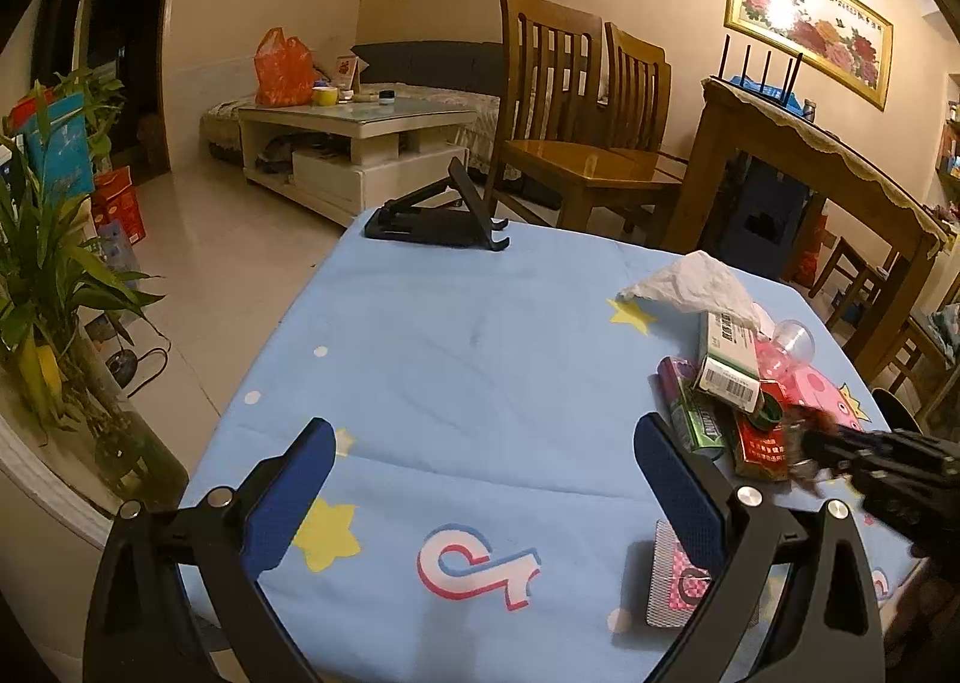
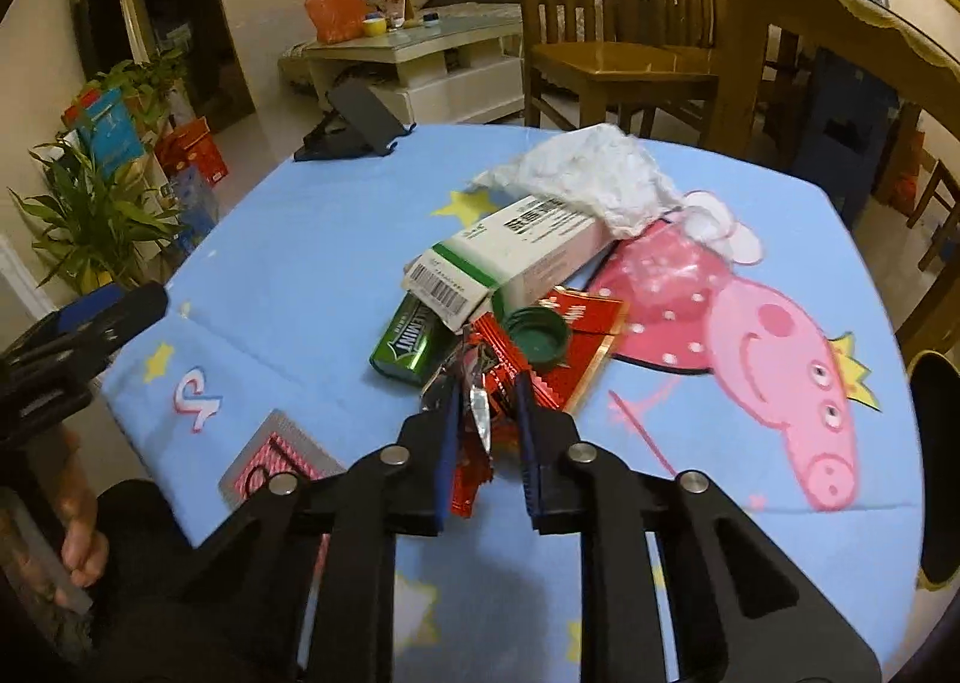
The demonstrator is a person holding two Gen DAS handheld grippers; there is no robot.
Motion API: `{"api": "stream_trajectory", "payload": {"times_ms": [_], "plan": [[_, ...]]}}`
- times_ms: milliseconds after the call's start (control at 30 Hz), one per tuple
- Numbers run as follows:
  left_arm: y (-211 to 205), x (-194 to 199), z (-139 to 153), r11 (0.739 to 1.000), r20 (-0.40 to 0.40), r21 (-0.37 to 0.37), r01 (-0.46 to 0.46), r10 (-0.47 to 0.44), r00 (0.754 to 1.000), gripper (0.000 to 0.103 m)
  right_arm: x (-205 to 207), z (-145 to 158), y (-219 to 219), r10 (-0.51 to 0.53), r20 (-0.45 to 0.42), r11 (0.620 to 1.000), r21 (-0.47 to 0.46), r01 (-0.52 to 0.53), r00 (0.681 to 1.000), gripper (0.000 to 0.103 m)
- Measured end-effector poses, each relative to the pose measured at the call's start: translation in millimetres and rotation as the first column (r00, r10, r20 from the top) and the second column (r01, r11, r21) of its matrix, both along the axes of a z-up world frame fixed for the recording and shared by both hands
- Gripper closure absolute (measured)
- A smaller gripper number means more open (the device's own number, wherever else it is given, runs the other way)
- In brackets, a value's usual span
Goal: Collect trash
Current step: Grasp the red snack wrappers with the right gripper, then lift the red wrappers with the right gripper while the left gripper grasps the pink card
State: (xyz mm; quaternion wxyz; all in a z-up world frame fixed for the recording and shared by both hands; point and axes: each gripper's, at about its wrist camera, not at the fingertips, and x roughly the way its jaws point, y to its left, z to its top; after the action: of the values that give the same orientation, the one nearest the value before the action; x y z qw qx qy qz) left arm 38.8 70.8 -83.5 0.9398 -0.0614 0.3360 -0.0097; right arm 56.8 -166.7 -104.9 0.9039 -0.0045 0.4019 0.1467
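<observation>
A heap of trash lies on the blue cartoon tablecloth: a crumpled white tissue, a white-green carton, a green mint pack, a dark green bottle cap, a red-gold wrapper and a clear plastic cup. My right gripper is shut on a red foil wrapper at the heap's near edge. My left gripper is open and empty above bare cloth, left of the heap. A pink-silver packet lies under its right finger.
A black folding phone stand sits at the table's far edge. Wooden chairs and a wooden table stand behind. A potted plant is at the left, a coffee table beyond.
</observation>
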Motion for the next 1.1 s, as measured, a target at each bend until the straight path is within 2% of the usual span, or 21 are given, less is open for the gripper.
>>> {"api": "stream_trajectory", "payload": {"times_ms": [133, 233, 333, 400, 500, 567, 633, 700, 767, 800, 900, 967, 1033, 1100], "plan": [[-4, 0, -1, 0.999, -0.007, -0.009, 0.034, -0.034, 0.999, 0.007, -14, 14, -44, -0.061, 0.012, 0.998, 0.032, 0.060, 0.998, 0.087], [-11, 1, -4, 0.992, -0.030, -0.052, 0.116, -0.118, 0.993, 0.007, -21, 12, -83, -0.126, 0.003, 0.990, 0.070, 0.126, 0.992, 0.087], [-24, -2, -8, 0.953, -0.049, -0.142, 0.266, -0.275, 0.960, 0.007, -26, -4, -124, -0.203, -0.043, 0.964, 0.166, 0.208, 0.978, 0.087], [-38, -3, -13, 0.929, -0.083, -0.166, 0.332, -0.349, 0.934, 0.007, -29, 0, -139, -0.223, -0.032, 0.952, 0.210, 0.224, 0.974, 0.087], [-54, 0, -21, 0.933, -0.136, -0.121, 0.339, -0.354, 0.925, 0.007, -37, 8, -146, -0.218, 0.002, 0.950, 0.231, 0.211, 0.976, 0.087], [-55, 1, -23, 0.933, -0.155, -0.136, 0.332, -0.351, 0.923, 0.007, -38, 7, -149, -0.214, -0.003, 0.948, 0.241, 0.208, 0.977, 0.087], [-51, 3, -30, 0.936, -0.204, -0.190, 0.297, -0.333, 0.920, 0.007, -39, 7, -150, -0.211, -0.003, 0.947, 0.247, 0.205, 0.977, 0.087], [-45, 0, -39, 0.951, -0.267, -0.223, 0.212, -0.269, 0.925, 0.007, -40, 8, -151, -0.201, 0.005, 0.946, 0.259, 0.193, 0.980, 0.087], [-40, -8, -45, 0.951, -0.305, -0.277, 0.139, -0.224, 0.925, 0.007, -41, 7, -154, -0.193, 0.010, 0.945, 0.270, 0.184, 0.981, 0.087], [-41, -15, -42, 0.955, -0.312, -0.279, 0.100, -0.189, 0.931, 0.007, -42, 6, -155, -0.190, 0.008, 0.943, 0.280, 0.180, 0.982, 0.087], [-54, -21, -40, 0.941, -0.354, -0.334, 0.057, -0.181, 0.918, 0.007, -43, 8, -157, -0.173, 0.021, 0.940, 0.302, 0.159, 0.985, 0.087], [-69, -20, -40, 0.947, -0.376, -0.318, 0.039, -0.164, 0.912, 0.007, -43, 10, -157, -0.162, 0.029, 0.940, 0.310, 0.146, 0.986, 0.087], [-85, -14, -42, 0.967, -0.405, -0.255, -0.004, -0.103, 0.908, 0.007, -46, 12, -159, -0.155, 0.038, 0.939, 0.317, 0.135, 0.987, 0.087], [-94, -4, -42, 0.963, -0.416, -0.267, -0.039, -0.079, 0.906, 0.007, -49, 16, -162, -0.148, 0.047, 0.936, 0.329, 0.124, 0.988, 0.087]]}}
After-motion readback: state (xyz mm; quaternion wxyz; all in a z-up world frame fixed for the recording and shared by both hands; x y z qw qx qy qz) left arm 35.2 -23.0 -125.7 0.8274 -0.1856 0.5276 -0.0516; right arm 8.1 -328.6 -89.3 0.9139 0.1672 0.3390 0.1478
